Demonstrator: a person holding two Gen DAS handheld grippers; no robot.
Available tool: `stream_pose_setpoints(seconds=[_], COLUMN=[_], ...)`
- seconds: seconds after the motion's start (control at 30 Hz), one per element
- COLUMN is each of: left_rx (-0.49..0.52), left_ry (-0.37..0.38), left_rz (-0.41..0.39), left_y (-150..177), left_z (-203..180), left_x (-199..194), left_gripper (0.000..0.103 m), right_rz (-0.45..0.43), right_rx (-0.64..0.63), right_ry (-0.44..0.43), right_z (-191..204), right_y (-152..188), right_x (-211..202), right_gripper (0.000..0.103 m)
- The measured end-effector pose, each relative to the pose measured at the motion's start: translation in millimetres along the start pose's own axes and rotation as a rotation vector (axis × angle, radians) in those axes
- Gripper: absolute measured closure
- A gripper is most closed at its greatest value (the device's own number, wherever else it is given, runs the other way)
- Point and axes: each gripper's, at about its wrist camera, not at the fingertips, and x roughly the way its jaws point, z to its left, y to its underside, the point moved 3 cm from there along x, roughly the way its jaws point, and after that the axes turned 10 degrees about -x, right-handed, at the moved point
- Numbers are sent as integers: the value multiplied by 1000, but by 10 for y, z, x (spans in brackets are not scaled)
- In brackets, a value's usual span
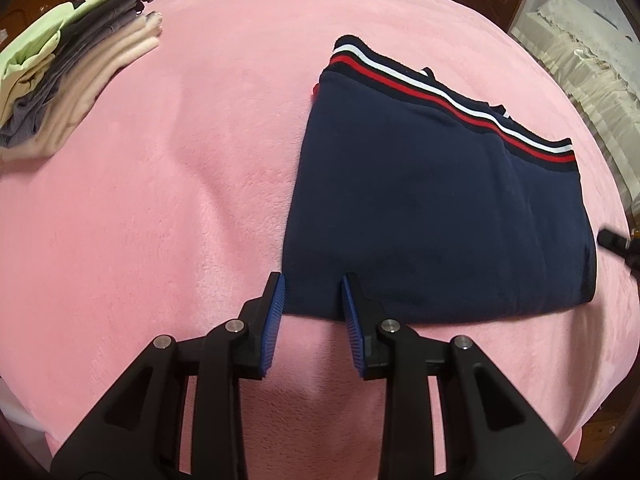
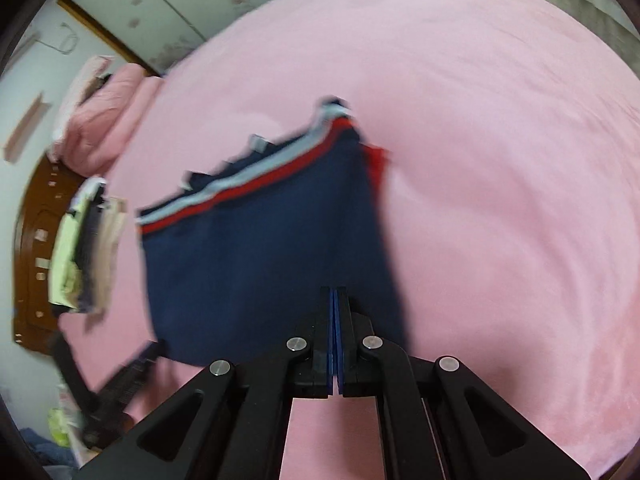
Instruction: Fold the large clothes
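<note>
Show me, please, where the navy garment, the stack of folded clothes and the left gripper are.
navy garment (image 1: 432, 216): left wrist view, middle of its plain blue panel.
stack of folded clothes (image 1: 76, 76): left wrist view, side of the pile.
left gripper (image 1: 312, 300): left wrist view, midway between its open fingertips.

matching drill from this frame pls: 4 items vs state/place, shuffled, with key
Items:
1. left gripper
2. right gripper
3. navy garment
4. stack of folded clothes

States/places:
A. folded, striped band along the far edge
B. jaws closed, over the garment's near edge; the frame is too blurred to tell whether cloth is pinched
C. far left on the pink blanket, apart from the navy garment
D. jaws apart, at the garment's near edge

Pairs: 1-D, 2-B, 3-A, 4-C
</note>
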Motion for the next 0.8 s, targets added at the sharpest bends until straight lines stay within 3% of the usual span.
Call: stream_pose_setpoints(seconds=[0.1,0.27,0.4,0.5,0.67,0.8], left_rx=[-13,-47,-87,-107,-188,-191], left_ry=[12,52,106,142,254,289], left_rz=[3,8,12,26,109,139], left_y=[11,35,62,75,105,124], left_z=[26,95,195,254,366,378], left_x=[-15,-47,-66,-82,9,-5], left_gripper=[77,77,77,77,69,61], right_rz=[-9,47,191,267,273,310], right_rx=[-72,-134,-147,-102,-85,-62], right_ry=[-17,-79,14,24,18,-8], right_z=[544,954,1275,1212,1022,949], right_y=[-357,-598,-755,-694,-640,-702], right_x=[167,401,987,1297,1702,1848], right_gripper=[102,102,102,102,102,102])
